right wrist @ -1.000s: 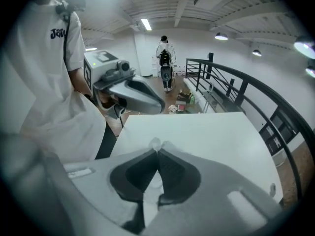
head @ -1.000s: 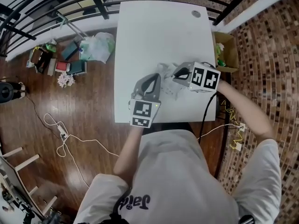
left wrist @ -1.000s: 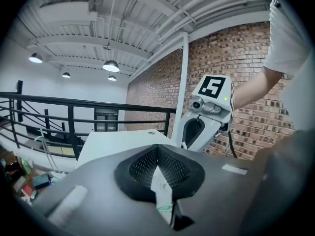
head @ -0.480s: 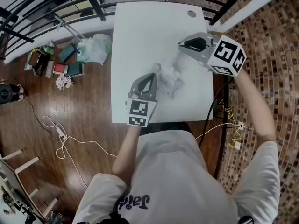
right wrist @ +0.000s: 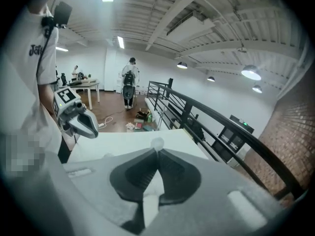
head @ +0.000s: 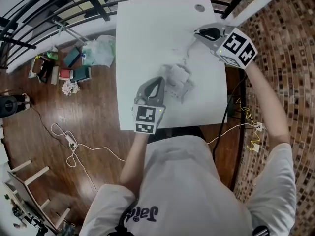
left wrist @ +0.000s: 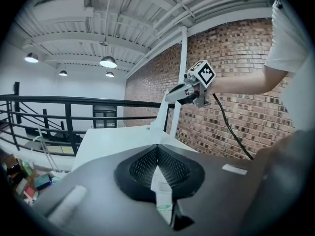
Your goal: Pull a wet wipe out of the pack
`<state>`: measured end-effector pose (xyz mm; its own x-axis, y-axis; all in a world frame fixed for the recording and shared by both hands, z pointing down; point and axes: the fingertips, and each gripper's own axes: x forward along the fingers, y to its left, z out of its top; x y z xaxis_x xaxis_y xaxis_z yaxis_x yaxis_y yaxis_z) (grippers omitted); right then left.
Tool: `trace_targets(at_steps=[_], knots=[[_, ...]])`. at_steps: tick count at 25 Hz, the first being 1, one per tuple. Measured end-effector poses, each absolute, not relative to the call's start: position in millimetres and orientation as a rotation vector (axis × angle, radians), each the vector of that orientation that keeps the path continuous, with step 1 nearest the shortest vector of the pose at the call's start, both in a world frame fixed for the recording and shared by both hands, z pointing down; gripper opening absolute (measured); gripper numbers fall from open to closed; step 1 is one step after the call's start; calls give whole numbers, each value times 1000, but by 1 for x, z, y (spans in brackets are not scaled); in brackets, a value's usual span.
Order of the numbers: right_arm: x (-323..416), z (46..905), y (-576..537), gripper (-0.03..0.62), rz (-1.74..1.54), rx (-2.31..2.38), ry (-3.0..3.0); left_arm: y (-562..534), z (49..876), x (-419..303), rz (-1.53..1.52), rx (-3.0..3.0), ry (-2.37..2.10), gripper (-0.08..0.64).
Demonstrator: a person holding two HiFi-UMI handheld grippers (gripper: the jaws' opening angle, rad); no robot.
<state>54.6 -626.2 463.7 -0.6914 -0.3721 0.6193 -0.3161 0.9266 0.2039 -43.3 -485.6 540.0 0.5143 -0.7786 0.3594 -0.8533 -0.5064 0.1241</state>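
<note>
Where the wipe (right wrist: 151, 193) sits: pinched between the right gripper's (right wrist: 157, 154) fingers, with one end clamped there and the rest trailing down from them toward the pack (head: 177, 78).
Right gripper: jaws closed tight on the white wipe, with nothing else between them; it is held up off the table (head: 147, 28) and tilted downward.
Left gripper (left wrist: 157, 150): jaws closed on an edge of the pack; a white flap with green print shows between the fingers.
Pack: crumpled and white, on the table right at the left fingertips and well apart from the right fingertips.
Wipe's run: from the right fingertips it stretches as a thin white band to the pack's top; I cannot tell whether its far end is free of the pack.
Table: white, under both pairs of fingers; a small round grey disc (head: 199, 7) lies beyond the right fingertips, near the far edge.
Floor (head: 98, 112): dark wood, off to the left of the left fingers, with a white plastic bag (head: 101, 50), boxes (head: 74, 73) and a white cable (head: 74, 146).
Wall (left wrist: 246, 127): brick, to the right of the right fingers.
</note>
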Motion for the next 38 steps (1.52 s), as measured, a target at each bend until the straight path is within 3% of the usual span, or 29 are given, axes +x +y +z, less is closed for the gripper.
trace_targets(at_steps=[17, 20, 25, 33, 34, 36, 38], knots=[[200, 689, -650, -8, 90, 927, -1833, -491, 556, -43, 452, 2472, -1334, 17], [194, 700, -631, 122, 208, 901, -1885, -488, 556, -43, 454, 2481, -1326, 17], [192, 650, -612, 167, 171, 980, -1947, -479, 539, -39, 422, 2534, -1300, 17], [183, 481, -530, 160, -13, 1356, -2152, -450, 486, -35, 255, 2650, -1271, 17], [176, 462, -510, 126, -19, 1407, -2196, -445, 478, -35, 244, 2667, -1272, 17], [160, 432, -469, -8, -8, 1491, -2300, -435, 462, -32, 222, 2698, -1279, 17], [142, 416, -430, -8, 14, 1535, -2397, -422, 448, -26, 199, 2723, -1294, 17]])
